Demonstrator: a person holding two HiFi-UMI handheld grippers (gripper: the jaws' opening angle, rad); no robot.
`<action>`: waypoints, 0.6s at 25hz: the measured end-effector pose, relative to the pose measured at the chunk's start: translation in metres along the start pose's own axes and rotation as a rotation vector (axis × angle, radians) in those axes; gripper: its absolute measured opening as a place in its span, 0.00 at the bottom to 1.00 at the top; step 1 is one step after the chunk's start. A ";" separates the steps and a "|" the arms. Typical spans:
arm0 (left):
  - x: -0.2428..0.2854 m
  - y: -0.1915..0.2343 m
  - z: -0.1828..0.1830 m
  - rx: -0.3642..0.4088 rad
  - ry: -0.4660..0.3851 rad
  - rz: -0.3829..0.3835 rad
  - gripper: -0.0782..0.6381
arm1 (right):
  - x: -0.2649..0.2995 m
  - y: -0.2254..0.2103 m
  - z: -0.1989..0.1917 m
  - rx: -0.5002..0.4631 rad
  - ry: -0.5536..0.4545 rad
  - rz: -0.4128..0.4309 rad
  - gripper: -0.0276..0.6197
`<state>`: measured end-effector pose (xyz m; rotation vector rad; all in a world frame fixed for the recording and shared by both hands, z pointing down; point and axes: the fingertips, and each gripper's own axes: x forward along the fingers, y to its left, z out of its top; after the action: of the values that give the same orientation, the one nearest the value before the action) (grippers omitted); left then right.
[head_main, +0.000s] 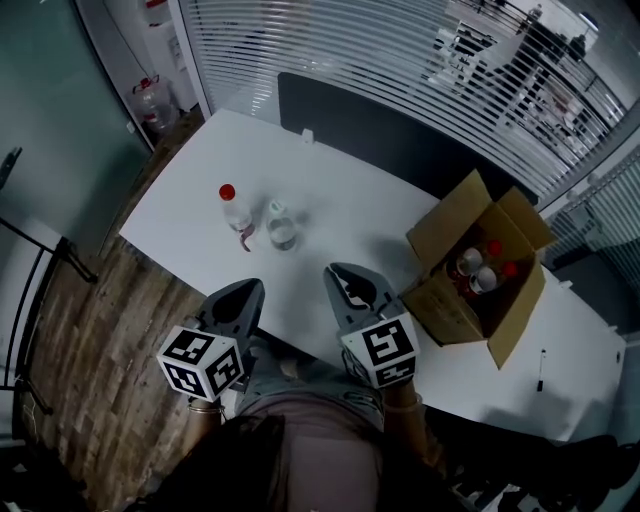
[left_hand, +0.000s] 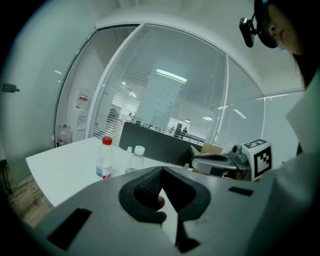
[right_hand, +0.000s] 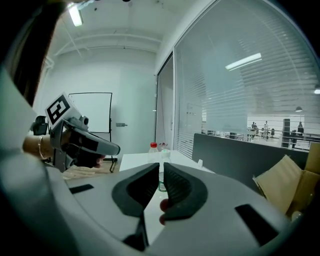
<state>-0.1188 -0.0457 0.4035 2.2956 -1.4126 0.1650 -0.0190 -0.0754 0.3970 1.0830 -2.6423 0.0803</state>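
The red-cap bottle (head_main: 236, 215) and white-cap bottle (head_main: 281, 226) stand upright on the table (head_main: 350, 190), ahead of both grippers; the left gripper (head_main: 255, 288) is nearer the red one (tips together, empty); the right gripper (head_main: 335, 270), a slit apart and empty, lines up on the white one.

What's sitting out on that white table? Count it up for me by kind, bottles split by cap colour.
Red-capped bottle: 1
White-capped bottle: 1
Box: 1
Pen: 1
Total: 4
More bottles stand inside the box, too crowded to count.
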 end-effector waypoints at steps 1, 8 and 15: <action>0.001 -0.002 -0.001 0.001 0.001 -0.001 0.12 | -0.002 0.000 -0.002 0.001 0.004 0.002 0.11; 0.017 -0.024 -0.006 0.032 0.018 -0.053 0.12 | -0.022 -0.016 -0.012 0.042 0.005 -0.007 0.11; 0.043 -0.053 -0.007 0.072 0.054 -0.148 0.12 | -0.048 -0.035 -0.018 0.066 -0.018 -0.101 0.11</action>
<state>-0.0513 -0.0571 0.4076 2.4252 -1.2233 0.2340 0.0422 -0.0650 0.3985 1.2418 -2.6125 0.1385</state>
